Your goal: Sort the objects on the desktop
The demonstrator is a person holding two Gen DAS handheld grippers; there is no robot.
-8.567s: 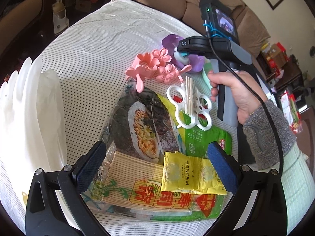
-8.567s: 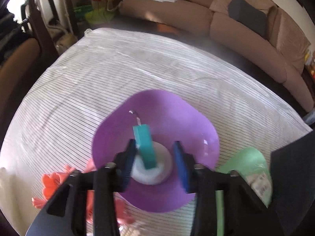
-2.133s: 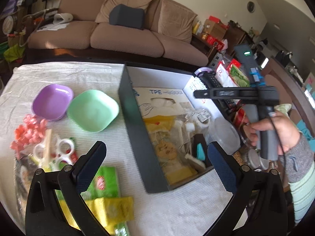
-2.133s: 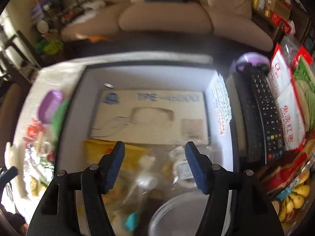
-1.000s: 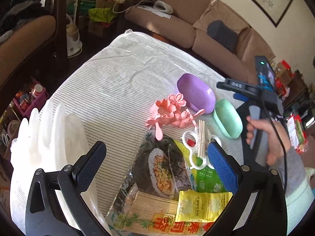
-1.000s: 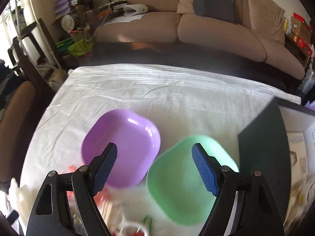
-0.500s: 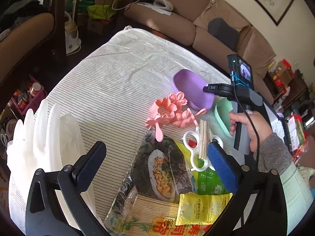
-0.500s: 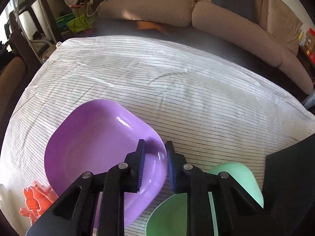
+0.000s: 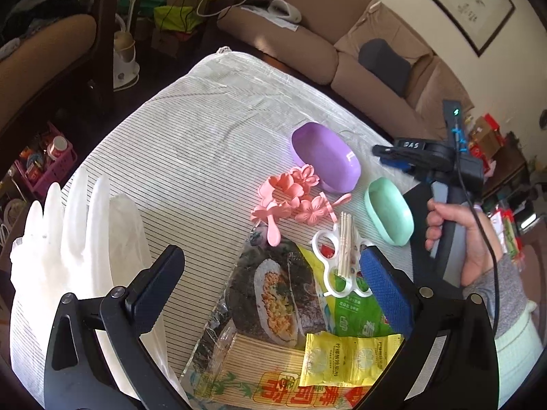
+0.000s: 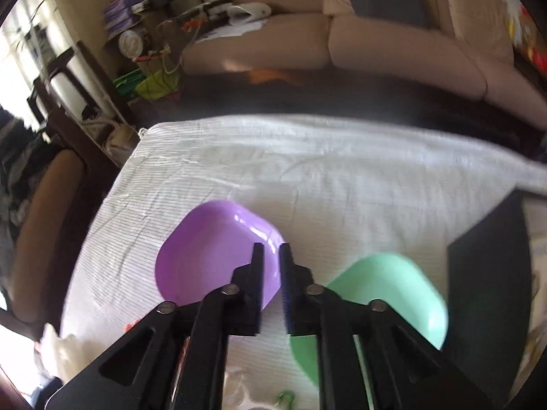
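Observation:
A purple dish (image 9: 324, 162) and a mint-green dish (image 9: 389, 210) lie side by side on the striped cloth. My right gripper (image 10: 271, 249) hovers over the purple dish's (image 10: 212, 253) right rim with the green dish (image 10: 383, 294) to its right. Its jaws are opening, a narrow gap shows, and nothing is between them. In the left wrist view the right gripper (image 9: 393, 153) hangs clear of both dishes. My left gripper (image 9: 268, 251) stands open and empty above a sushi-kit package (image 9: 273, 300). Pink flower moulds (image 9: 290, 198) and a white ring holder with toothpicks (image 9: 342, 263) lie beyond it.
White gloves (image 9: 75, 232) lie at the cloth's left edge. A yellow sachet (image 9: 345, 358) and a green packet (image 9: 355, 314) rest on the package. A dark box wall (image 10: 489, 273) stands right of the green dish. A sofa (image 10: 376, 44) runs behind the table.
Half a second ago my right gripper was shut on the purple dish's rim; it has since let go and drawn back, and the dish lies flat. The left gripper has stayed put.

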